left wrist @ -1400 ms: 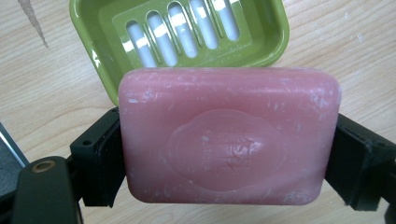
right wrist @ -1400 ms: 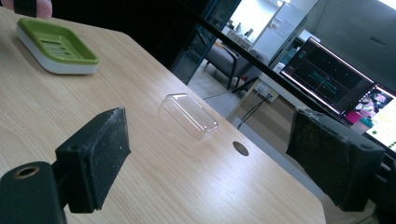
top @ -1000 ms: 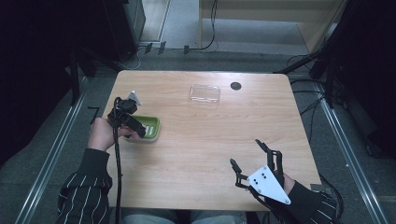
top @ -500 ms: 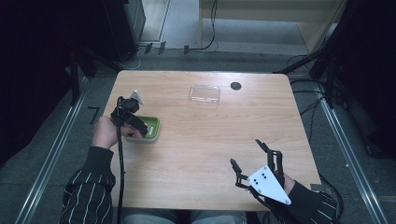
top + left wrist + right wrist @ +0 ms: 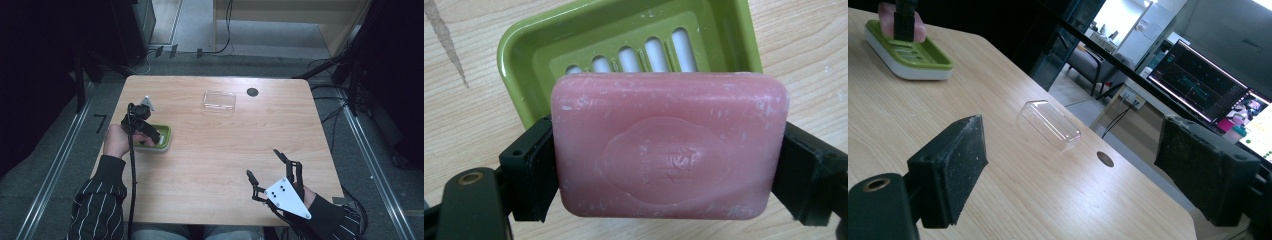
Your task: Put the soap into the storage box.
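Gripping the pink oval-stamped soap bar (image 5: 669, 145) by its short ends, my left gripper (image 5: 141, 131) hangs it over the green slotted plastic soap dish (image 5: 624, 45) for a flat drop; my right gripper (image 5: 272, 171) idles spread, well apart.

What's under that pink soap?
The soap, clamped in the left tongs, hangs over a green slotted dish on the table. The soap covers the dish's near part.

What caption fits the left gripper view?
Left gripper clamps a pink soap bar above the green soap dish.
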A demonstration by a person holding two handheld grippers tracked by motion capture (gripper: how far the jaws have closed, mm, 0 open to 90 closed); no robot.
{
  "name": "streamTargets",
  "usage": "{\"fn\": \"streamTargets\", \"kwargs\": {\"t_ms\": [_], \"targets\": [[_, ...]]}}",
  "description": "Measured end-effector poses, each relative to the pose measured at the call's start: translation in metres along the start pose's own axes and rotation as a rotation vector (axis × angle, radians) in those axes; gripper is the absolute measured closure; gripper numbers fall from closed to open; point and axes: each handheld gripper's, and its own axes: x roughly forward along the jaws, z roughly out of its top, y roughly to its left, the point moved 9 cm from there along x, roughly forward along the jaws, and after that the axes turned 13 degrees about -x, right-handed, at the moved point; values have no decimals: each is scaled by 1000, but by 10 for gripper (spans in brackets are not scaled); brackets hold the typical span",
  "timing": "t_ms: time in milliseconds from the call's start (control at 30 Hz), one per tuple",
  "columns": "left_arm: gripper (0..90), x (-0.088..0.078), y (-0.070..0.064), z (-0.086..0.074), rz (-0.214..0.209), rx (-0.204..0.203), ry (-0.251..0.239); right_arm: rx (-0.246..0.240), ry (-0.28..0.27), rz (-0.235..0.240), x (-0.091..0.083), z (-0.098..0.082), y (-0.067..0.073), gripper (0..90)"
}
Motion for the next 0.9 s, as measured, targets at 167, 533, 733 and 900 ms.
{"fn": "streamTargets", "kwargs": {"t_ms": [167, 533, 733, 900], "targets": [[140, 3, -1, 4, 4, -9, -7, 1, 0, 0, 0, 0, 0, 132], [140, 11, -1, 8, 7, -25, 0, 2, -1, -2, 0, 0, 0, 132], [140, 14, 1, 9, 8, -40, -5, 4, -2, -3, 0, 0, -1, 132], [140, 18, 2, 12, 15, -56, -7, 8, -3, -4, 0, 0, -1, 132]]}}
